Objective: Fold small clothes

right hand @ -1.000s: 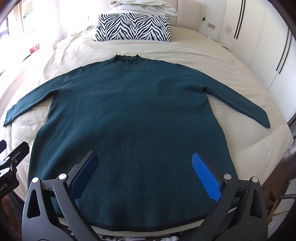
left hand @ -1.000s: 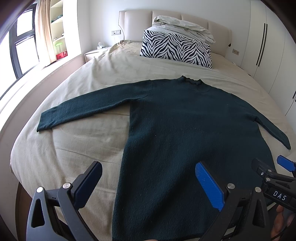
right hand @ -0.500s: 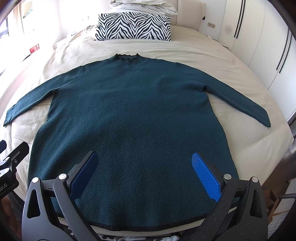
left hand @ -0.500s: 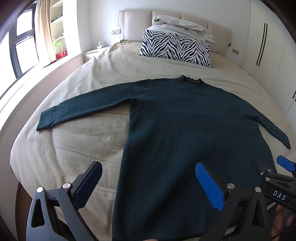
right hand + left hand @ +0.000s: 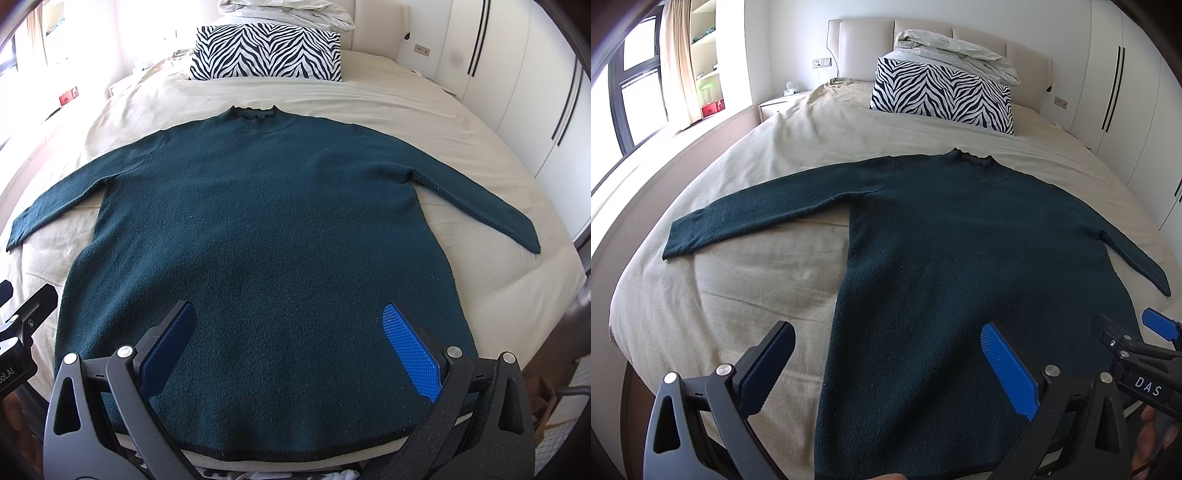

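Note:
A dark green long-sleeved sweater (image 5: 960,258) lies flat on the bed, collar toward the headboard, both sleeves spread out; it also shows in the right wrist view (image 5: 266,229). My left gripper (image 5: 886,343) is open and empty, above the sweater's lower left side near the hem. My right gripper (image 5: 288,325) is open and empty, above the middle of the hem. The right gripper's tip shows at the right edge of the left wrist view (image 5: 1137,343), and the left gripper's tip at the left edge of the right wrist view (image 5: 26,314).
The bed has a beige cover (image 5: 738,280). A zebra-print pillow (image 5: 942,98) with a folded white duvet (image 5: 956,51) on it stands at the headboard. A window sill runs along the left (image 5: 665,144), white wardrobes (image 5: 535,92) along the right.

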### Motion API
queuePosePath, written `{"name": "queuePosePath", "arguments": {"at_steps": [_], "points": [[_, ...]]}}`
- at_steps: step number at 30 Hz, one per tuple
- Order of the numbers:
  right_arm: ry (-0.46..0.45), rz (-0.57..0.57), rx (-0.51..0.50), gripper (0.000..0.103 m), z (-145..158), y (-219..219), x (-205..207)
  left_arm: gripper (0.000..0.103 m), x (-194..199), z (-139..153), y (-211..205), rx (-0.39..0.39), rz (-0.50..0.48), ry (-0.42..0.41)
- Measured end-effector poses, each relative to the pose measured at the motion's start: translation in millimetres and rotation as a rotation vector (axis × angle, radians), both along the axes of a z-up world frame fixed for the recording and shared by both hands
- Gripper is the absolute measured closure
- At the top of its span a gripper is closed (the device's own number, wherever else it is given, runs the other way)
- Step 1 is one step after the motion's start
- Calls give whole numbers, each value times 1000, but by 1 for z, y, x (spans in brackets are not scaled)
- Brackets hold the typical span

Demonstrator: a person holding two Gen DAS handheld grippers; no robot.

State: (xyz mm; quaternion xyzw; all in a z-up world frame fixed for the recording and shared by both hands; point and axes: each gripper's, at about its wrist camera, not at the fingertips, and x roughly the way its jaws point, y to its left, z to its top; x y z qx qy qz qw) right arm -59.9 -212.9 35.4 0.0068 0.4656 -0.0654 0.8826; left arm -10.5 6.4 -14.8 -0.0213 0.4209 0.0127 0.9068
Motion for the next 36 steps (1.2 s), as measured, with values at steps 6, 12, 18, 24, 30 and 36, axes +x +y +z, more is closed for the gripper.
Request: {"name": "queuePosePath", "arguments": {"at_steps": [6, 12, 18, 24, 30, 36], "points": [[7, 1, -3, 0, -3, 2, 3, 0, -2, -2, 0, -5, -1, 3], [14, 7, -13, 0, -5, 7, 6, 0, 0, -6, 7, -19, 3, 13], [25, 14, -18, 0, -7, 10, 12, 0, 2, -8, 16, -35, 8, 11], [5, 25, 18, 0, -4, 10, 20, 0, 8, -12, 47, -160, 12, -1], [-151, 74, 186, 0, 25, 1, 27, 0, 29, -2, 123, -401, 76, -112], [-256, 95, 223, 0, 55, 7, 47, 0, 44, -4, 177, -425, 216, -92]]}}
